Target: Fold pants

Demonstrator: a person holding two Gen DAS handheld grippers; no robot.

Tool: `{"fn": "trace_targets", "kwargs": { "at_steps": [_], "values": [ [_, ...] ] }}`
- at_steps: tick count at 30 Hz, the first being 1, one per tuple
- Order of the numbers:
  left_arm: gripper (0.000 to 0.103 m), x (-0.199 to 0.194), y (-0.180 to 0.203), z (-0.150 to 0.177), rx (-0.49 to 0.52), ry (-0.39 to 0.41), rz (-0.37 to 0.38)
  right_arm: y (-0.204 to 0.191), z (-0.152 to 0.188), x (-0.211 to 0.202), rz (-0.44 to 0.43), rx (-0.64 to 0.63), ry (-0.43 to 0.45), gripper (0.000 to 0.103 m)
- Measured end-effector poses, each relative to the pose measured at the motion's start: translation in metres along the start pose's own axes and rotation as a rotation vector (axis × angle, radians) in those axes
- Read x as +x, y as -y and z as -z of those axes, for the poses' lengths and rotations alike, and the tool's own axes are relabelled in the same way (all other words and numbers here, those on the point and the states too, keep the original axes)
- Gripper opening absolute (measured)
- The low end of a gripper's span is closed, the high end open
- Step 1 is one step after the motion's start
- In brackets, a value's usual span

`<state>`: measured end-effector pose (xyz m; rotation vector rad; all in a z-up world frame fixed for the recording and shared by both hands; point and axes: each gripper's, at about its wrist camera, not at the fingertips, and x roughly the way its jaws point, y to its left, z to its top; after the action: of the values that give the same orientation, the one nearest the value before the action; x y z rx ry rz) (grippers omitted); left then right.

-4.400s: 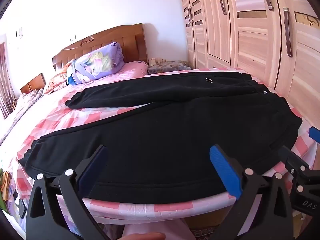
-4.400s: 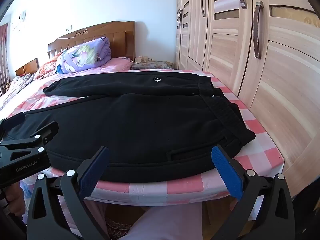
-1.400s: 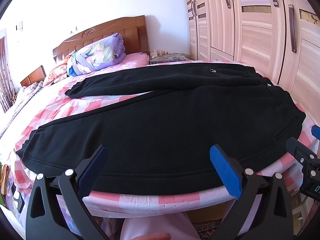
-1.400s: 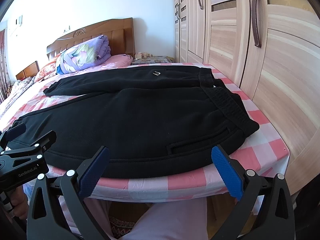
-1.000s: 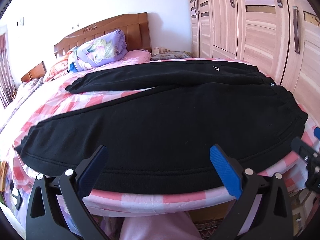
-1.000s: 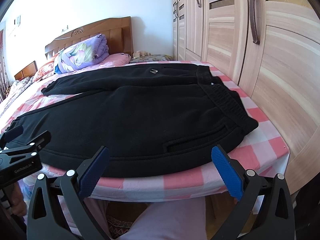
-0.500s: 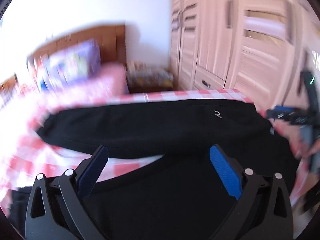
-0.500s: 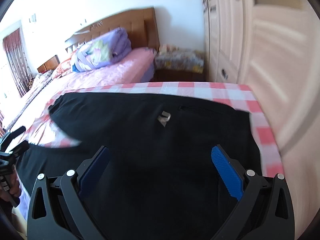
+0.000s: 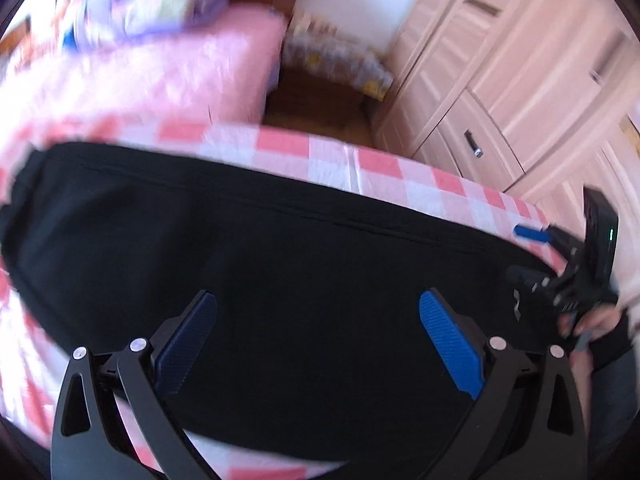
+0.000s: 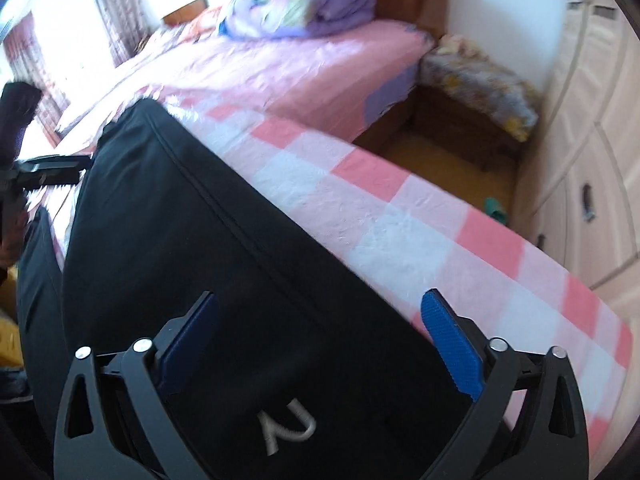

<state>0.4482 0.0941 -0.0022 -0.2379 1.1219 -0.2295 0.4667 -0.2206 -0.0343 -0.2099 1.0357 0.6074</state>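
The left gripper (image 9: 318, 342) has its jaws spread wide above the black pants (image 9: 248, 248), gripping nothing. The right gripper (image 10: 320, 342) is likewise spread, hanging over the cloth just beyond a small grey logo (image 10: 286, 432). The pants lie flat on the bed (image 10: 400, 216), on its pink-and-white checked sheet, their far edge running near the bed's side. Beyond sit a folded purple quilt (image 10: 300, 12), a nightstand (image 10: 476, 80) and a pale wardrobe (image 9: 520, 80).
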Motion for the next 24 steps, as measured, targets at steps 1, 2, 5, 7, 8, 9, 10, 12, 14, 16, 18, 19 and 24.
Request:
{"fn": "trace_targets", "kwargs": {
  "at_steps": [1,2,5,7,8,9,10,12,14,16,18,19,24],
  "values": [
    [0.101,0.011,0.000,-0.008,-0.022,-0.027,0.010,0.007,-0.002,0.009,-0.012,-0.004,-0.030,0.089],
    [0.101,0.018,0.001,-0.012,-0.030,-0.034,0.016,0.013,-0.003,0.015,-0.027,0.004,-0.051,0.081],
    [0.101,0.036,0.009,-0.026,-0.063,-0.046,0.014,0.020,-0.001,0.016,-0.080,-0.009,-0.041,0.052],
    [0.101,0.047,0.013,-0.031,-0.109,-0.082,0.051,0.018,0.005,0.013,-0.124,-0.025,-0.039,0.030],
    [0.101,0.051,0.016,-0.032,-0.128,-0.096,0.062,0.012,0.011,0.007,-0.114,-0.060,-0.021,0.020],
    [0.101,0.054,0.017,-0.033,-0.140,-0.101,0.065,0.004,0.015,0.001,-0.074,-0.104,0.003,0.013],
    [0.101,0.058,0.020,-0.035,-0.155,-0.102,0.059,-0.005,0.021,-0.007,-0.030,-0.140,0.028,0.010],
    [0.101,0.064,0.022,-0.039,-0.194,-0.114,0.058,-0.026,0.031,-0.027,0.047,-0.204,0.101,0.010],
    [0.101,0.067,0.021,-0.040,-0.230,-0.116,0.072,-0.050,0.043,-0.049,0.133,-0.258,0.175,0.010],
    [0.101,0.067,0.019,-0.040,-0.267,-0.108,0.075,-0.076,0.055,-0.064,0.207,-0.299,0.230,0.010],
    [0.101,0.072,0.018,-0.042,-0.296,-0.114,0.067,-0.099,0.069,-0.076,0.253,-0.324,0.269,0.010],
    [0.101,0.074,0.017,-0.041,-0.307,-0.120,0.063,-0.108,0.074,-0.079,0.275,-0.339,0.281,0.010],
    [0.014,0.053,0.006,-0.024,-0.326,-0.043,0.032,-0.161,0.108,-0.082,0.433,-0.406,0.339,0.009]
  ]
}}
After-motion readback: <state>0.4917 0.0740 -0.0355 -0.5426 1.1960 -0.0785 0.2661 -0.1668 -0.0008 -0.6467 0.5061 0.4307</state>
